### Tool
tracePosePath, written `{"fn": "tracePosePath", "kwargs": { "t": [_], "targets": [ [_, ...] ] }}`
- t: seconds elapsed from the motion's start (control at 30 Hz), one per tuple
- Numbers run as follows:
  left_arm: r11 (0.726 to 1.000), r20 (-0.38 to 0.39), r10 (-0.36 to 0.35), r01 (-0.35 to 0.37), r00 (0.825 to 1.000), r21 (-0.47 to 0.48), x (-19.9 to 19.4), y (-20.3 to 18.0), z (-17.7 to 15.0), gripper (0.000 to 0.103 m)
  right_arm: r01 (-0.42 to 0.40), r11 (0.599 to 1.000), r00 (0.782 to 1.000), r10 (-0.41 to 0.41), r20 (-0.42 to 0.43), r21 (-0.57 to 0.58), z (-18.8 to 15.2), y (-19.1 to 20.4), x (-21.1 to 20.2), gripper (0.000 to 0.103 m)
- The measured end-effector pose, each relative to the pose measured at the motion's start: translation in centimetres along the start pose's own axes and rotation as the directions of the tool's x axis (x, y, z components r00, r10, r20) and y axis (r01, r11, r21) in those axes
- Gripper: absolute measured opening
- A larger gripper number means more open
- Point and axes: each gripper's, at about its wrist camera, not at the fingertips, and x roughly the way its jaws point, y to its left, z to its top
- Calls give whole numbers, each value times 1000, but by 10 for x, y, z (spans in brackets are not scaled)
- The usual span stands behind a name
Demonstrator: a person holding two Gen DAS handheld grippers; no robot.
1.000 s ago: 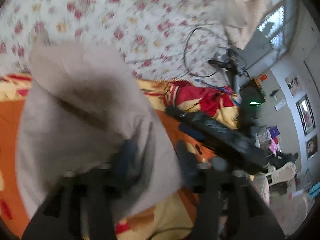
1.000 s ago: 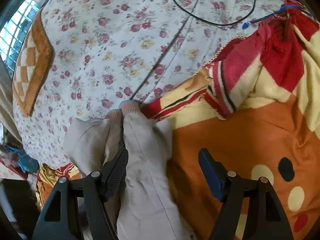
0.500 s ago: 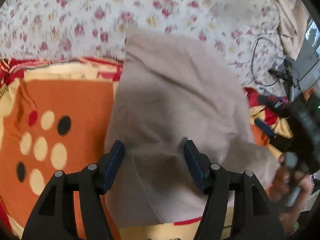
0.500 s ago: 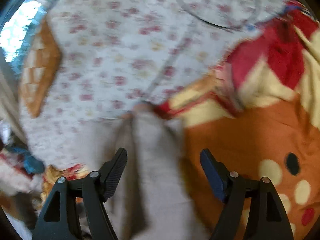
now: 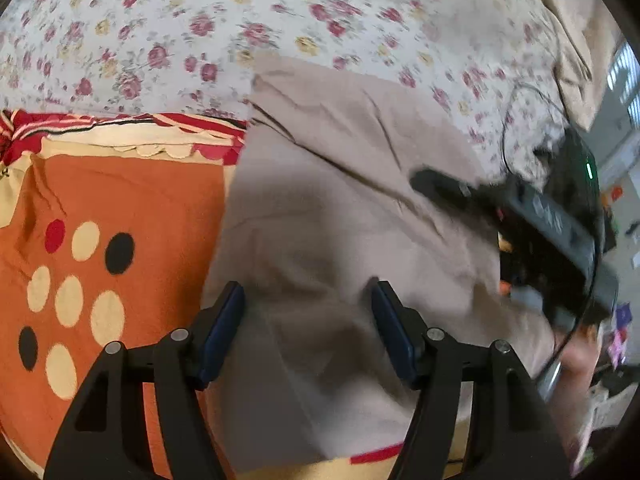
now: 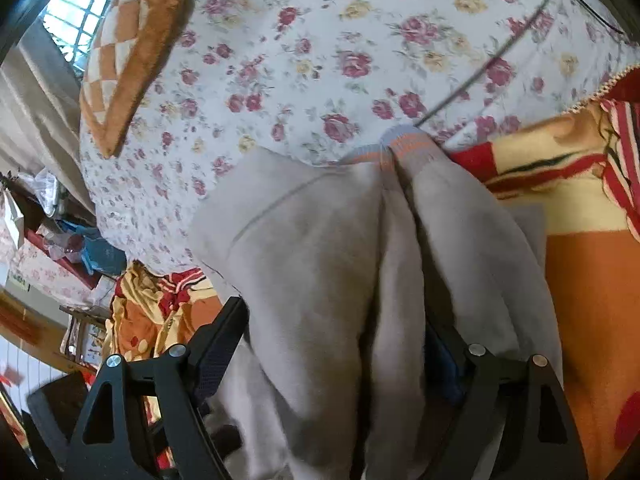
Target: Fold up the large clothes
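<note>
A beige garment (image 5: 328,216) lies folded on the bed, across the orange blanket (image 5: 120,200) and the floral sheet (image 5: 200,20). My left gripper (image 5: 306,328) is open just above its near part, and its jaws stand wide with cloth between them. In the right wrist view the same garment (image 6: 320,248) lies bunched, with its orange and grey ribbed cuffs (image 6: 404,144) at the far end. My right gripper (image 6: 340,352) is open, its jaws spread on either side of the cloth. The right gripper's body (image 5: 540,216) shows at the garment's right edge.
An orange checked cushion (image 6: 128,52) lies at the far left of the bed. A black cable (image 5: 520,120) runs over the sheet at the right. Cluttered shelves and bags (image 6: 60,232) stand beyond the bed's left edge. A window (image 6: 76,8) is behind the cushion.
My left gripper let go of the lifted garment, which now lies flat, and its jaws opened. My right gripper moved in closer over the cloth, jaws still open.
</note>
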Motion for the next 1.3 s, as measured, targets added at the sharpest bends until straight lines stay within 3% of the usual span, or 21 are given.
{"fn": "tracePosePath", "kwargs": {
  "t": [0.17, 0.23, 0.3, 0.4, 0.57, 0.63, 0.7, 0.8, 0.83, 0.87, 0.93, 0.97, 1.0, 1.03, 1.1, 1.17, 1.2, 1.23, 1.3],
  "targets": [
    [998, -12, 47, -48, 999, -32, 16, 13, 18, 68, -5, 1000, 1000, 5, 16, 10, -3, -3, -4, 78],
    [997, -46, 73, -75, 996, -31, 28, 16, 23, 68, 1, 1000, 999, -1, 37, 4, -2, -3, -4, 63],
    [997, -48, 75, -76, 996, -29, 33, 16, 26, 68, 15, 1000, 999, -15, 50, -2, -3, -3, -3, 28],
    [996, -51, 84, -84, 995, -7, 36, 11, 26, 68, 5, 1000, 997, -4, 75, -14, -2, 1, -7, 9],
    [1000, -17, 17, -16, 1000, 15, 17, -5, 30, 68, -42, 999, 979, 45, 197, -21, 2, 7, -52, 3],
    [999, 17, 2, -3, 1000, 43, 8, -15, 32, 68, 10, 1000, 966, -4, 258, -23, 1, 1, -73, 3],
    [997, 44, 37, -40, 998, 71, 11, -22, 31, 75, 67, 997, 958, -76, 276, 41, 3, -21, -80, 1],
    [992, -55, 98, -93, 994, 81, 42, -18, 26, 77, 258, 958, 939, -279, 201, 125, 4, -50, -61, 0],
    [995, -61, 91, -88, 994, 55, 46, -12, 24, 77, 262, 955, 943, -284, 173, 139, 4, -55, -57, 0],
    [997, -56, 73, -71, 996, 28, 44, -6, 23, 77, 254, 955, 947, -278, 160, 156, 5, -57, -58, 8],
    [999, -55, 46, -46, 997, -1, 41, 1, 23, 77, 261, 951, 932, -293, 213, 166, 9, -48, -80, 17],
    [999, -56, 41, -42, 998, -5, 40, 3, 22, 77, 270, 954, 918, -295, 264, 127, 11, -36, -94, 32],
    [999, -53, 40, -40, 998, -3, 39, 3, 22, 77, 272, 958, 909, -285, 303, 85, 12, -23, -106, 40],
    [999, -50, 43, -43, 998, 2, 40, 2, 22, 77, 252, 967, 915, -252, 315, 41, 12, -11, -113, 40],
    [998, -38, 54, -53, 998, 30, 39, -3, 20, 78, 144, 986, 957, -118, 264, -82, 13, 19, -116, 40],
    [996, -24, 65, -63, 998, 57, 37, -8, 17, 78, 98, 970, 984, -61, 165, -223, 14, 49, -103, 48],
    [996, -22, 66, -64, 998, 60, 37, -8, 16, 78, 108, 945, 992, -81, 98, -308, 16, 65, -85, 64],
    [997, -24, 63, -62, 998, 55, 38, -7, 16, 78, 120, 920, 993, -117, 31, -373, 19, 75, -66, 70],
    [998, -32, 54, -53, 998, 38, 43, -4, 20, 78, 179, 878, 977, -213, -29, -444, 29, 82, -24, 71]
  ]
}}
